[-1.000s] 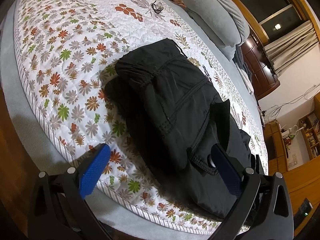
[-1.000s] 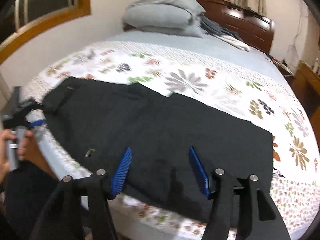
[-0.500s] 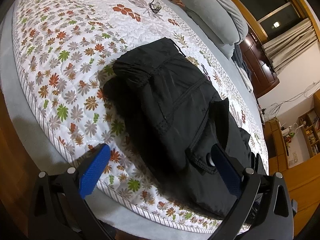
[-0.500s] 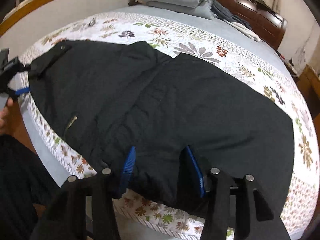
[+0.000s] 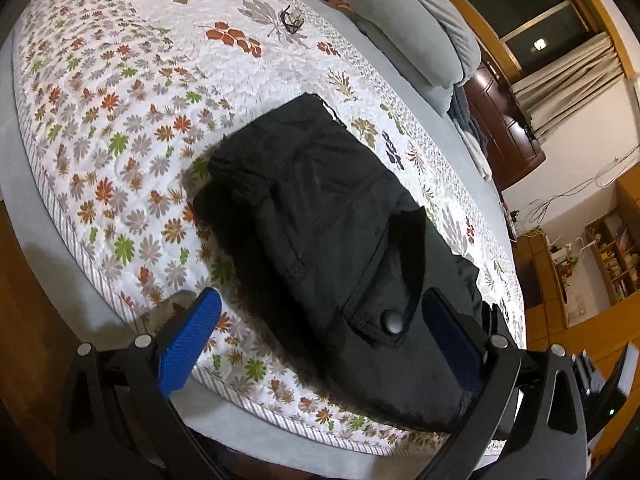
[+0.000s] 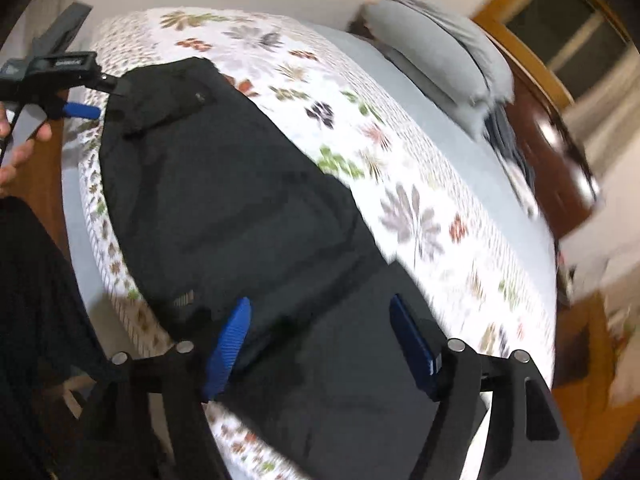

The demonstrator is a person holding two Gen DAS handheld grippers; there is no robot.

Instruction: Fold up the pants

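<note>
Black pants flat on the flowered quilt, near the bed's front edge.
Left gripper wide open at the waistband end, blue pads either side of the button flap, gripping nothing. Right gripper open over the pants' other half, pads apart, nothing pinched. Grey pillows well beyond the pants; right view blurred.
</note>
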